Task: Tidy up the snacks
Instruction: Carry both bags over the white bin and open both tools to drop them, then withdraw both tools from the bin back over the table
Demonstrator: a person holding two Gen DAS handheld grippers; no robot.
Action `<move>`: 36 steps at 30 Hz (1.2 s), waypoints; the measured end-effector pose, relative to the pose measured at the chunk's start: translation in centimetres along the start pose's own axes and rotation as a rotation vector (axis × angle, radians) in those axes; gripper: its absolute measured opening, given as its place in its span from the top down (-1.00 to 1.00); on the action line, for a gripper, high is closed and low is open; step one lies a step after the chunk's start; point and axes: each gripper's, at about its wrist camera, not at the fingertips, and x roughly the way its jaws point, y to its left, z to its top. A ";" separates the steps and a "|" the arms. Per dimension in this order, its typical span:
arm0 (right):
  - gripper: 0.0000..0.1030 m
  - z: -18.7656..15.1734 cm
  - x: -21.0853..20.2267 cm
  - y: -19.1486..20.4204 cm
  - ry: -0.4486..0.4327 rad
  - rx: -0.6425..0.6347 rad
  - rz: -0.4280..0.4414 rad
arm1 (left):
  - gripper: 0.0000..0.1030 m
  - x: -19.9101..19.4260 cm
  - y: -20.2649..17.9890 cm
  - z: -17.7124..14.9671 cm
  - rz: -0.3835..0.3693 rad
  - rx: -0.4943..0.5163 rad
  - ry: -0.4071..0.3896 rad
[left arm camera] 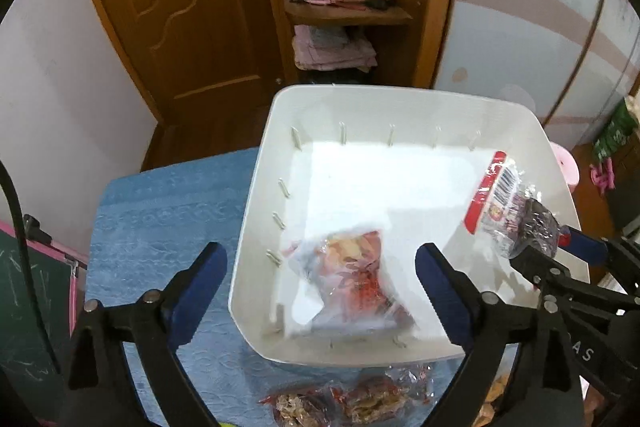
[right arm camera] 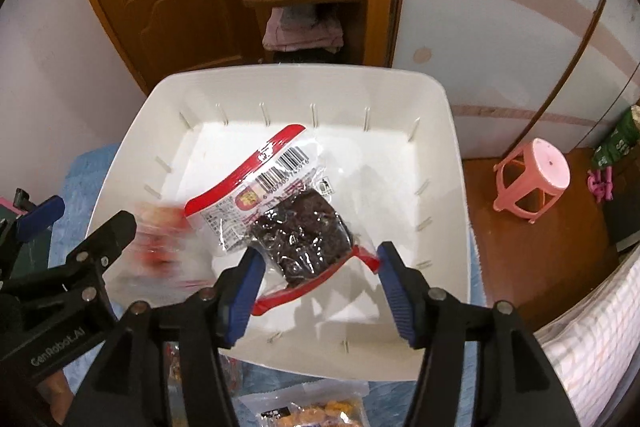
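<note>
A white plastic bin (left arm camera: pixel 400 103) (right arm camera: pixel 304 83) stands on a blue towel (left arm camera: pixel 160 219). My left gripper (left arm camera: pixel 320 291) hangs open above the bin's near left corner. Below it a clear packet of red and orange snacks (left arm camera: pixel 356 279) is blurred inside the bin, also seen as the blurred packet (right arm camera: pixel 160 243) in the right wrist view. My right gripper (right arm camera: pixel 320 287) holds a clear red-edged packet of dark snacks (right arm camera: pixel 296 227) (left arm camera: pixel 516 215) tilted above the bin floor. Both pads touch its lower end. In the left wrist view the right gripper (left arm camera: pixel 560 251) enters from the right.
More snack packets (left arm camera: pixel 352 399) (right arm camera: pixel 316 411) lie on the towel at the bin's near side. A pink stool (right arm camera: pixel 532 179) stands on the floor to the right. Behind are a wooden door (left arm camera: pixel 192 7) and a shelf (left arm camera: pixel 348 11). A green chalkboard (left arm camera: pixel 24 291) is at left.
</note>
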 end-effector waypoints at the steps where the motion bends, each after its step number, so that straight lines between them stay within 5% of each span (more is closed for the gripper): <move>1: -0.13 -0.1 0.1 0.0 0.005 -0.002 0.003 | -0.84 0.0 -0.1 -0.1 -0.008 0.005 0.004; 11: -0.21 -0.4 0.5 -0.7 0.047 0.075 0.080 | -0.84 -1.8 -0.2 -0.7 -0.059 0.016 -0.010; 17: -0.79 -0.5 -0.8 -1.1 -0.021 0.088 0.096 | -0.84 -3.0 1.0 -0.7 -0.072 -0.029 -0.015; 26: -0.79 -1.2 -4.7 -0.9 -0.069 0.079 0.084 | -0.84 -6.4 2.9 -1.5 -0.054 -0.042 -0.044; 36: -0.79 -3.7 -12.9 -0.2 -0.187 0.043 0.026 | -0.84 -15.1 4.6 -3.7 -0.031 -0.012 -0.154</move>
